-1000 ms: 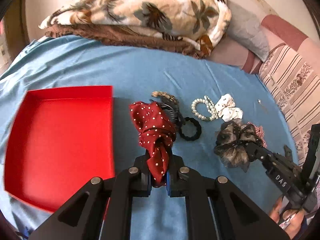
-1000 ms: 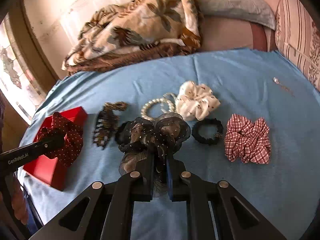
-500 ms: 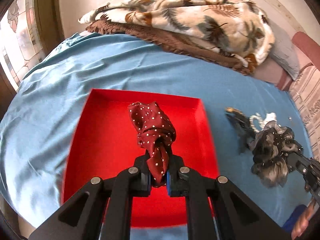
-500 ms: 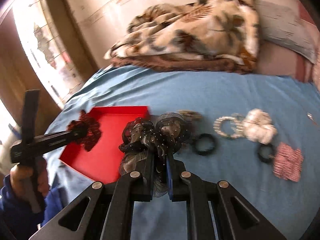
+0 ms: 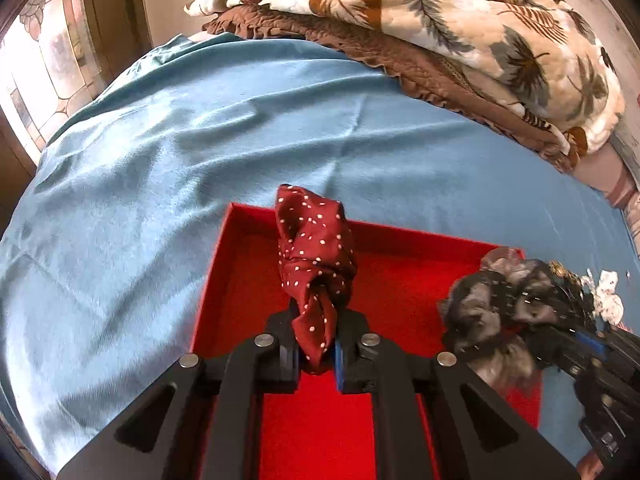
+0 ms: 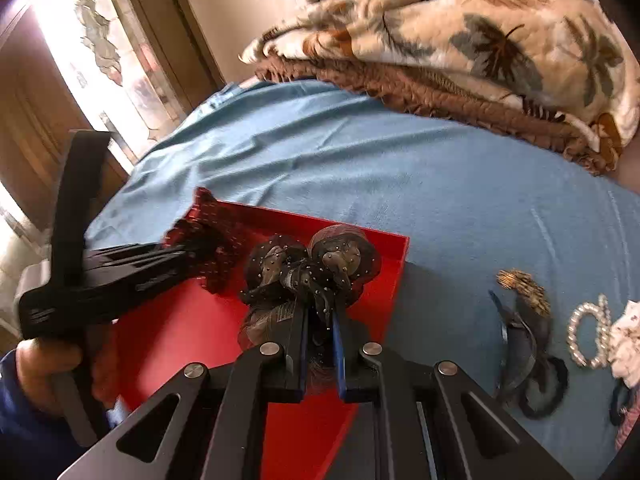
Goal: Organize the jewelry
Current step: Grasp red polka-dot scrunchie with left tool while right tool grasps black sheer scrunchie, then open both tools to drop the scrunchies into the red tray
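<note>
Swinging both grippers over from the loose pile, I had my left gripper [image 5: 316, 354] clenched on the polka-dot scrunchie [image 5: 314, 256] and my right gripper [image 6: 320, 344] pinching the sheer black bow [image 6: 310, 268], both now hanging above the red tray [image 5: 404, 288], so basically ready to drop.

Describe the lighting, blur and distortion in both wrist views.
Left wrist view: fisheye bends the blue bedsheet into a dome; the patterned window glares; the dark sheer beaded scrunchie is motion-blurred, while the maroon polka-dot scrunchie is sharp. Right wrist view: the window is blown out white, and the square red tray is vividly lit.
</note>
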Action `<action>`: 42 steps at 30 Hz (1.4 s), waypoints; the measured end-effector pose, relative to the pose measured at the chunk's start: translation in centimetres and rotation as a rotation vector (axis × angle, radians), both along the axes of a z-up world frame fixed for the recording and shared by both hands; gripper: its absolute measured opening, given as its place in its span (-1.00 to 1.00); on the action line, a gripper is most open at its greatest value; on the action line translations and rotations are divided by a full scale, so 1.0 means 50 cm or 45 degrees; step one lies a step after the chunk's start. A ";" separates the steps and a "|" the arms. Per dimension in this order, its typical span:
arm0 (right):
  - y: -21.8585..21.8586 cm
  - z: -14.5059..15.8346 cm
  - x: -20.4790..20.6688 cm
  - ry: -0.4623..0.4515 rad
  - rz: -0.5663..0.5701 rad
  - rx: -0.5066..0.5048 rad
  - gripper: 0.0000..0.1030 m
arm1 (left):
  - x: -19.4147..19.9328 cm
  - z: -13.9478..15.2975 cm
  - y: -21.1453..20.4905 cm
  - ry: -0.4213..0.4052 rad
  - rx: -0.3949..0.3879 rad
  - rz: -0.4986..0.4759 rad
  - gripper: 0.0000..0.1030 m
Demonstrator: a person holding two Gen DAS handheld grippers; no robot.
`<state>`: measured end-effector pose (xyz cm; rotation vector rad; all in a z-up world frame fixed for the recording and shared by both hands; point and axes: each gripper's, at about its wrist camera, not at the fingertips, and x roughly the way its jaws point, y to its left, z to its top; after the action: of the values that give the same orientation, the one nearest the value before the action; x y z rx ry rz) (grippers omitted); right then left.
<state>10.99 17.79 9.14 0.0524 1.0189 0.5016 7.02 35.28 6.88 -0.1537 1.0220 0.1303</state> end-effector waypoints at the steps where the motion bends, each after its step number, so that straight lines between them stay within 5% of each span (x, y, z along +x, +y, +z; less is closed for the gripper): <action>1: 0.003 -0.008 0.010 0.008 -0.003 -0.006 -0.77 | 0.002 -0.001 0.001 -0.001 0.003 0.000 -0.73; 4: 0.009 -0.024 0.026 0.023 -0.001 -0.020 -0.70 | 0.002 -0.003 0.002 -0.009 0.015 -0.003 -0.39; 9: 0.003 -0.006 0.017 -0.021 -0.008 -0.042 -0.18 | -0.011 0.010 0.002 -0.045 0.026 0.001 0.03; 16: -0.037 0.035 -0.051 -0.052 -0.043 -0.017 0.25 | -0.034 0.047 0.003 -0.088 0.002 0.020 0.16; 22: -0.035 0.009 -0.165 0.014 -0.029 -0.065 0.21 | -0.089 0.086 -0.003 -0.147 0.038 0.056 0.18; 24: -0.025 -0.009 -0.190 0.023 -0.013 -0.109 -0.04 | -0.113 0.094 -0.011 -0.160 0.036 0.059 0.18; 26: -0.016 -0.031 -0.206 0.062 0.006 -0.135 -0.51 | -0.132 0.099 -0.023 -0.164 0.043 0.053 0.18; 29: -0.018 -0.050 -0.217 0.104 -0.004 -0.125 -0.75 | -0.164 0.108 -0.045 -0.178 0.064 0.030 0.19; 42: -0.043 -0.037 -0.283 0.146 -0.019 -0.029 -0.65 | -0.233 0.147 -0.147 -0.223 0.068 -0.088 0.19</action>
<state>-3.15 15.62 7.28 0.0692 1.1351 0.4772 -4.62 27.93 14.23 -0.0793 0.8476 0.0794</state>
